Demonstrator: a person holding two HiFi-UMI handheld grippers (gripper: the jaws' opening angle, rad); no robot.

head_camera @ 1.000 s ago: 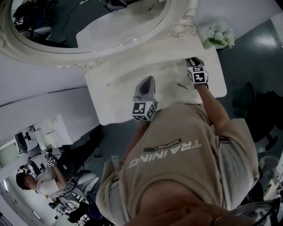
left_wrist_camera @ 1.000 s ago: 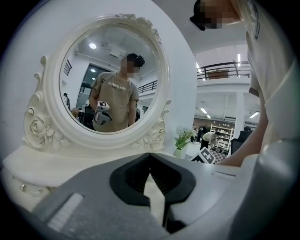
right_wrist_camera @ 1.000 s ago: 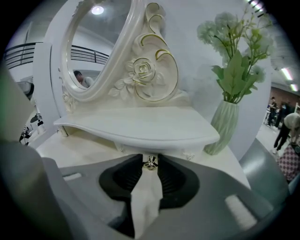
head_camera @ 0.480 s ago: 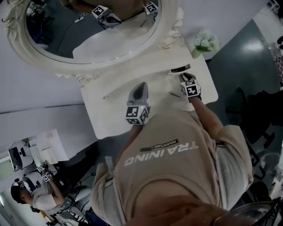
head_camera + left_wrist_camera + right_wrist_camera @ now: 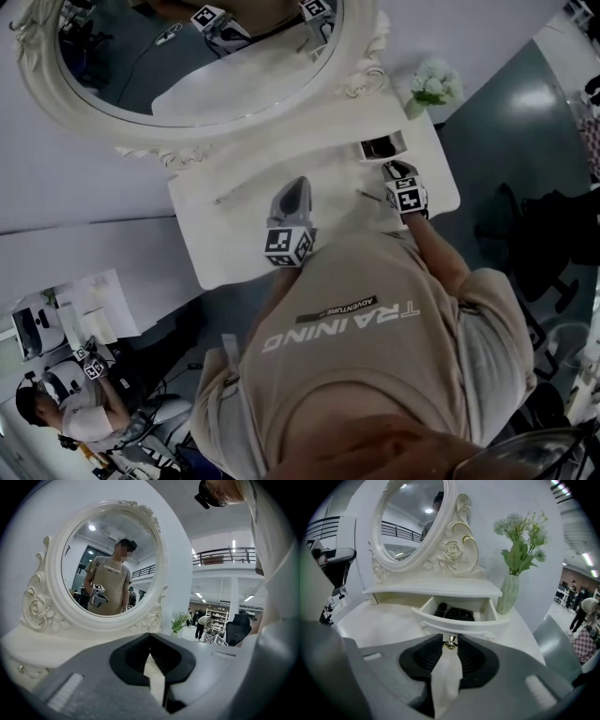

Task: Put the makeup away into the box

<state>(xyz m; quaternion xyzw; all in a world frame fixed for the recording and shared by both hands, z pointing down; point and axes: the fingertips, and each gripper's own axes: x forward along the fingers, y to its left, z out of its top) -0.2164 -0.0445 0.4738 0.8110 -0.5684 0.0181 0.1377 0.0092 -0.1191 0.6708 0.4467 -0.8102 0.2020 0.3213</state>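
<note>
White table point(image 5: 239, 239) has its drawer point(image 5: 440, 620) open, black makeup point(image 5: 459, 614) lying inside. Your right claw point(image 5: 450, 639) grasps the drawer's knob point(image 5: 450, 643); left claw point(image 5: 150, 641) is clenched, empty. Guide it straight, without twisting.

The person wears a beige short-sleeved T-shirt point(image 5: 375, 347) printed with "TRAINING" in white capitals and a small dark label beside it. The left gripper point(image 5: 300, 183) and right gripper point(image 5: 392, 171) have smooth grey shells, each bears a white cube point(image 5: 287, 246) with black square markers, and black ribbed pads point(image 5: 425, 657) line their jaws
</note>
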